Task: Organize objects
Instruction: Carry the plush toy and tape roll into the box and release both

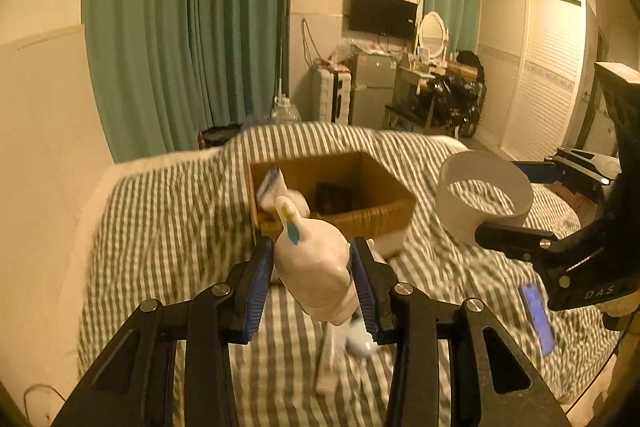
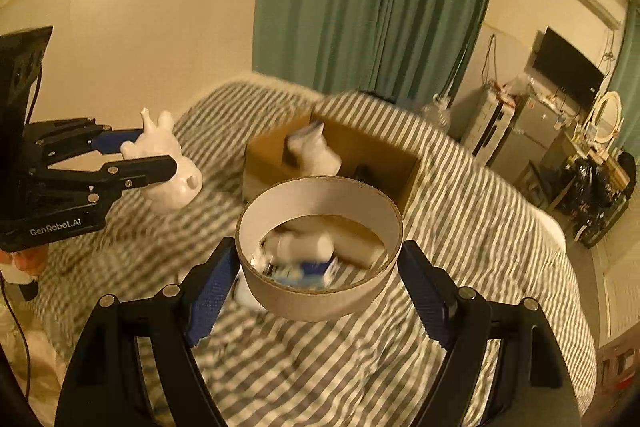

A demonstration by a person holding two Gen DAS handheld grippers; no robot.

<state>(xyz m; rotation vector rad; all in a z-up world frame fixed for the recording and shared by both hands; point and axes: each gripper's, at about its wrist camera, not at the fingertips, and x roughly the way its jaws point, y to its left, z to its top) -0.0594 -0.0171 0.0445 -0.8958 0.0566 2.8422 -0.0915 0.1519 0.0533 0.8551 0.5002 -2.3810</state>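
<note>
My left gripper [image 1: 312, 259] is shut on a white animal figurine [image 1: 310, 259] with a yellow and blue mark, held above the striped bed; it also shows in the right wrist view [image 2: 166, 163]. My right gripper [image 2: 320, 267] is shut on a wide white cardboard ring [image 2: 320, 247], also seen in the left wrist view [image 1: 484, 195], held in the air to the right of the box. An open cardboard box [image 1: 384, 211] sits on the bed ahead, with a white object [image 2: 316, 151] and dark items inside.
The bed has a grey-and-white striped cover [image 1: 168, 219]. White objects [image 1: 360, 339] lie on it below the figurine, and a blue-screened phone [image 1: 538, 319] lies at the right. Green curtains [image 1: 180, 27], a fridge [image 1: 372, 87] and a wardrobe [image 1: 536, 67] stand beyond.
</note>
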